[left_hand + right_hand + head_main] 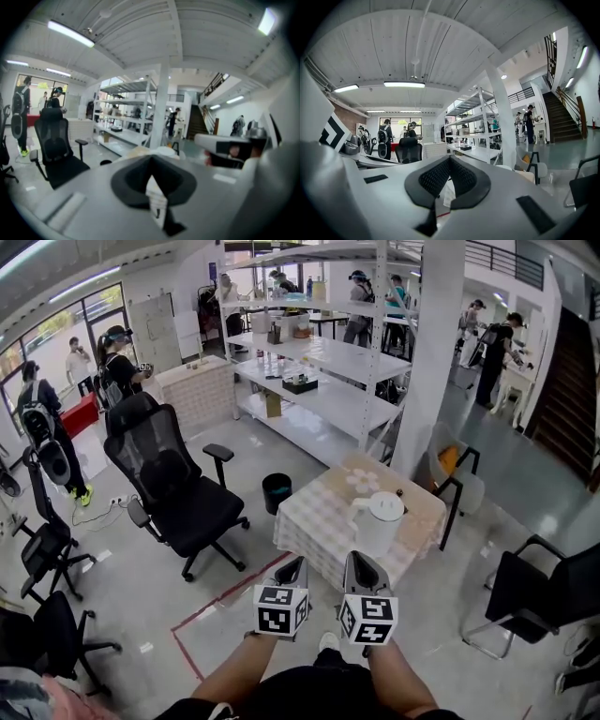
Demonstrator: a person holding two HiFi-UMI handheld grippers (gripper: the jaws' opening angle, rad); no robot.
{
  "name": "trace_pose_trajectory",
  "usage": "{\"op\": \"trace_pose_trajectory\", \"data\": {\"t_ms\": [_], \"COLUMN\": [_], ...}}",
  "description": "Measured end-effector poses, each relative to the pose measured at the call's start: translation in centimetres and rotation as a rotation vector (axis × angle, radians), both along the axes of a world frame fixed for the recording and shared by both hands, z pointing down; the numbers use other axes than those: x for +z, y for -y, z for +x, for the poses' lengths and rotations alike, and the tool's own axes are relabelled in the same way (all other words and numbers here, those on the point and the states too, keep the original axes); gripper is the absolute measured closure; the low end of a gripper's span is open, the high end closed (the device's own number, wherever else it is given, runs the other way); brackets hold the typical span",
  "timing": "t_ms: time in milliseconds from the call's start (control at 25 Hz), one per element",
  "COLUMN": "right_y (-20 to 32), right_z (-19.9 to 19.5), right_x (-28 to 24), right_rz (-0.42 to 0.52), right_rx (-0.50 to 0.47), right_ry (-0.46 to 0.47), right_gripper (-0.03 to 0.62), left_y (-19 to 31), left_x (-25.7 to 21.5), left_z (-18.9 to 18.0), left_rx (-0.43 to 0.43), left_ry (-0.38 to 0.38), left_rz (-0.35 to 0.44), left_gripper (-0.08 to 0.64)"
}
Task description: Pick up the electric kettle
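left gripper [296,566] and right gripper [362,561], both jaws together, empty; one kettle [380,521] near the one table's [314,518] front edge, open floor [150,601] around.

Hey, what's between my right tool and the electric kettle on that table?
In the head view, only checked tablecloth shows between the right tool and the electric kettle; nothing else stands in that stretch.

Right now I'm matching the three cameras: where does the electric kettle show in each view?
Head view: electric kettle right of centre, on the checked table.
Left gripper view: probably its white top, just above the left tool.
Right gripper view: probably its white top, right of the right tool.
Shared landmark: the white pillar.
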State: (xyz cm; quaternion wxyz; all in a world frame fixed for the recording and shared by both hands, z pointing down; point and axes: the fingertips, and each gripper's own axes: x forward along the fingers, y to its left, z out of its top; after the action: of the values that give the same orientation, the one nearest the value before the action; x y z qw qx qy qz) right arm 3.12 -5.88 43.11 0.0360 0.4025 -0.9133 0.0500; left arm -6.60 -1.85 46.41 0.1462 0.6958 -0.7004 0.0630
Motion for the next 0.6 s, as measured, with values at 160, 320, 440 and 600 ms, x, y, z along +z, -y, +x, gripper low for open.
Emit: {"op": "trace_pose_trajectory", "data": {"t_ms": [160, 320, 440, 600], "right_y": [3.6, 7.0, 9.4, 13.1], "right_z": [-0.6, -0.7, -0.7, -0.7], "right_x": [-0.4, 0.1, 0.5, 0.8], "right_rz": [-0.013, -0.025, -0.040, -0.064], "right_rx": [0.004, 0.006, 0.008, 0.013], "right_ry": [-0.001, -0.010, -0.016, -0.004], "right_gripper": [0.601, 0.601, 0.601, 0.601], "left_y": [3.7, 7.0, 9.4, 13.0], "left_x": [-0.4, 0.1, 0.5, 0.6], "left_z": [-0.3, -0.1, 0.0, 0.2], "left_rx": [0.015, 0.025, 0.045, 0.059], "left_ry": [0.005, -0.003, -0.008, 0.025], "left_rz": [-0.011, -0.019, -0.027, -0.038], "left_gripper": [0.561, 0.561, 0.561, 0.561]}}
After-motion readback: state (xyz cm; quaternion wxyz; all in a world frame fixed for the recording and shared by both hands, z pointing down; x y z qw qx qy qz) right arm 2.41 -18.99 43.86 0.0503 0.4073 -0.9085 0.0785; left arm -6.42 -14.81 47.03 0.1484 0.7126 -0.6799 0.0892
